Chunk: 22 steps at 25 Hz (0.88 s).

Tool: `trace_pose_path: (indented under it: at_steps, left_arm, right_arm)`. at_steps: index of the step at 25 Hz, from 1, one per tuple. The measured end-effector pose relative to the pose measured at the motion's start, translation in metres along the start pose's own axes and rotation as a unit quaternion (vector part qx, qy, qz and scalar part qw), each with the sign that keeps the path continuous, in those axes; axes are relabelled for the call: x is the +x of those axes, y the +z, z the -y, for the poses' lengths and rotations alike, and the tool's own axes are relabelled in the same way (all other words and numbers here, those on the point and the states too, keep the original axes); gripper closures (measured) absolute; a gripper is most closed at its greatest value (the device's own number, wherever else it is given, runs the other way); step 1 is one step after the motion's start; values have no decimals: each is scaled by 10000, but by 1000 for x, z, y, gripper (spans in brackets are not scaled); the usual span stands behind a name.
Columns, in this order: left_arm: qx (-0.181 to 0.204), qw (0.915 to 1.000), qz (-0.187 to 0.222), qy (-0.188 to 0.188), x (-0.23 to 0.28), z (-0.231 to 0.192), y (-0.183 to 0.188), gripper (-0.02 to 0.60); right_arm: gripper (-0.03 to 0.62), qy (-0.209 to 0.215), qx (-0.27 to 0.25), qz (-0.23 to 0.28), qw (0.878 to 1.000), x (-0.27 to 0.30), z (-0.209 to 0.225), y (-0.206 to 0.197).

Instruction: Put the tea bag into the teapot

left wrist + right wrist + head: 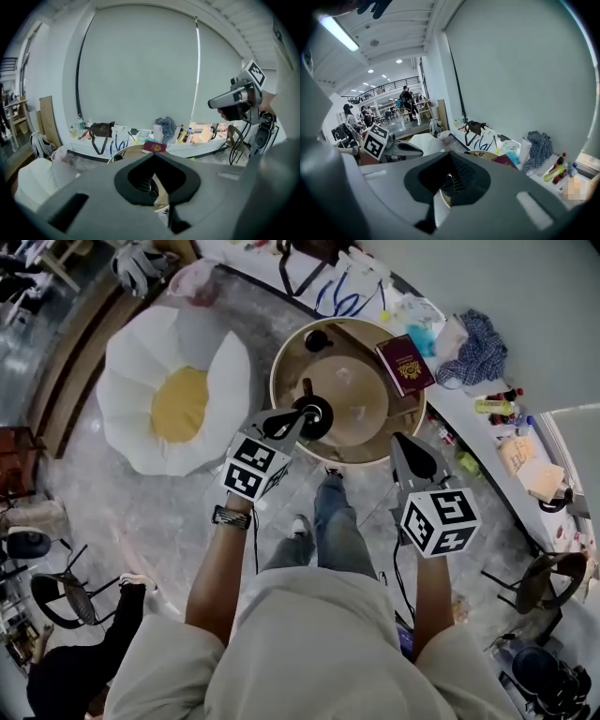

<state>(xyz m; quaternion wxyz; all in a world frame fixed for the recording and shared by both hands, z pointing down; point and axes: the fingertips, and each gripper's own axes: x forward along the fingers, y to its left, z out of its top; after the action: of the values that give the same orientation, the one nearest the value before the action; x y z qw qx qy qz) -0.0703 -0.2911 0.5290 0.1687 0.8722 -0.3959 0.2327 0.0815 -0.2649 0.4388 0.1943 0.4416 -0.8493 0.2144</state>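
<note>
Closest to the body, both tools are held at about waist height and aimed forward over the table rather than down at it. I judge this a ready pose, with the task not yet begun. The left gripper [295,418] has its jaws drawn together with nothing between them. From the head view its tip lies over the near edge of the table, in line with the teapot but clearly above it. The right gripper [402,440] is likewise closed and empty, and it waits off the table's rim at about 4 o'clock. Probably it is kept there so it stays out of the way.

The black teapot [321,420] stands at about 7 o'clock on the round table [281,362], on the near side where either arm can reach it. Just beyond it, at about 5 o'clock from the table's middle, lies a small pale packet [357,412], and a second one sits nearer the centre. I take one of these for the tea bag, though they are too small to be sure. Either way it lies on the table, outside the pot, so the jaws must open first.

Farther off, a red booklet [405,364] overhangs the rim at 2 o'clock. A counter [469,413] behind holds a crumpled checked cloth [478,348].
</note>
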Motion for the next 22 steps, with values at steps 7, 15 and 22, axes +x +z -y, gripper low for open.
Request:
trace_pose_path:
  at_steps: [7,15,22]
  left_arm:
    - [-117,9995,306,29,-28,10,18,577]
    - [18,9986,531,56,-60,22,39,577]
    - [51,9976,691,94,-91,34,51,577]
  right_arm:
    - [589,1,32,229,9997,-18,-12,16]
    - [589,-66,-150,467,9988,-38,-28,35]
    - [589,-81,-299,682,9972,-56,-46,49]
